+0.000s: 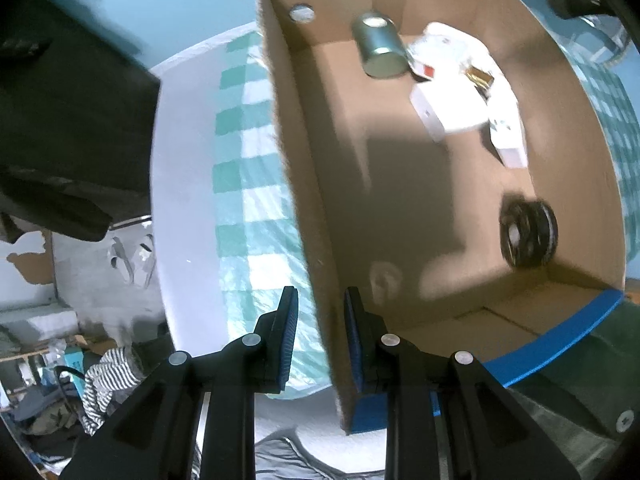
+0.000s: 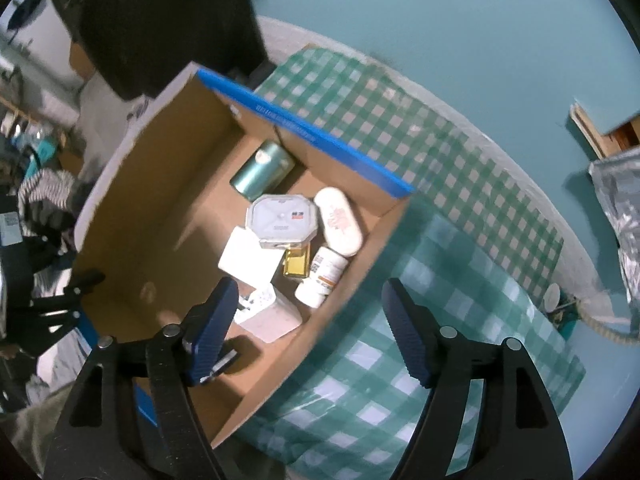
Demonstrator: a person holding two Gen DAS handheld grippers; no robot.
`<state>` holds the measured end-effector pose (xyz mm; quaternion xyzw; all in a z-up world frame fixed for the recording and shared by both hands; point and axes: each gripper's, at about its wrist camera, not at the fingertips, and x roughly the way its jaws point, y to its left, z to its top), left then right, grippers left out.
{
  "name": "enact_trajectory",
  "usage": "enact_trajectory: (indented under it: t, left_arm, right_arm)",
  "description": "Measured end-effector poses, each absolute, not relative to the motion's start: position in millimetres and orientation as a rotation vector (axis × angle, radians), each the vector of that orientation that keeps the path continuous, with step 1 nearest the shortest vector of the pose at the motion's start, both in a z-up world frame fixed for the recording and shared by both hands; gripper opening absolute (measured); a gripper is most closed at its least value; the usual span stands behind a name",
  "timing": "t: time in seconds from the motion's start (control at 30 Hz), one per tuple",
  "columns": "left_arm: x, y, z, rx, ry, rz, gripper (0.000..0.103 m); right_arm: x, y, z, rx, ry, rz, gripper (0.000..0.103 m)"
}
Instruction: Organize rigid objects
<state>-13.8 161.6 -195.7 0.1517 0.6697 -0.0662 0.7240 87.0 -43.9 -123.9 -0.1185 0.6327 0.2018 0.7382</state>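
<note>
L gripper (image 1: 320,336) pinches the cardboard box (image 1: 304,216) wall, one finger inside, one outside, jaws narrow around it. R gripper (image 2: 310,332) wide, nothing held, above box's near edge. Box sits on checked cloth (image 2: 460,280). Inside: green can (image 2: 262,172) on its side in far corner, white octagonal case (image 2: 282,220), pill bottle (image 2: 322,276), gold item (image 2: 297,264), white boxes, black spool (image 1: 528,232) in a corner.
</note>
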Motion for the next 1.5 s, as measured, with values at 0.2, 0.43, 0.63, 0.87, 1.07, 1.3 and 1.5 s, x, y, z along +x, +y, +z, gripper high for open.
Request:
enact_trajectory:
  t: [0.2, 0.43, 0.63, 0.87, 1.07, 1.3, 1.5]
  left_arm:
    - [0.7, 168.6, -180.0, 0.304, 1.453, -0.078, 0.035]
    - [12.9, 160.6, -140.2, 0.277, 1.351, -0.06, 0.054]
    - [25.5, 142.7, -91.8, 0.269, 1.228, -0.077, 0.08]
    - [35.7, 124.4, -37.5, 0.244, 1.09, -0.095, 0.09]
    - [30.2, 112.3, 1.2, 0.23, 0.944, -0.109, 0.102]
    - [25.5, 102.0, 23.5, 0.191, 0.889, -0.131, 0.102]
    - [21.4, 96.8, 29.2, 0.177, 0.876, -0.114, 0.102]
  right_arm:
    - [80.7, -68.1, -93.2, -0.161, 1.327, 0.371, 0.076]
    - [66.3, -103.1, -57.2, -0.057, 1.223, 0.255, 0.076]
    - [50.5, -130.7, -32.0, -0.007, 1.153, 0.162, 0.076]
    - [31.9, -156.7, -0.1, 0.027, 1.043, 0.07, 0.076]
    - [22.8, -173.1, 22.4, 0.048, 0.958, 0.012, 0.076]
    - [16.5, -184.1, 35.8, 0.03, 0.917, -0.021, 0.076]
    - [11.5, -186.1, 37.8, 0.027, 0.912, -0.021, 0.076]
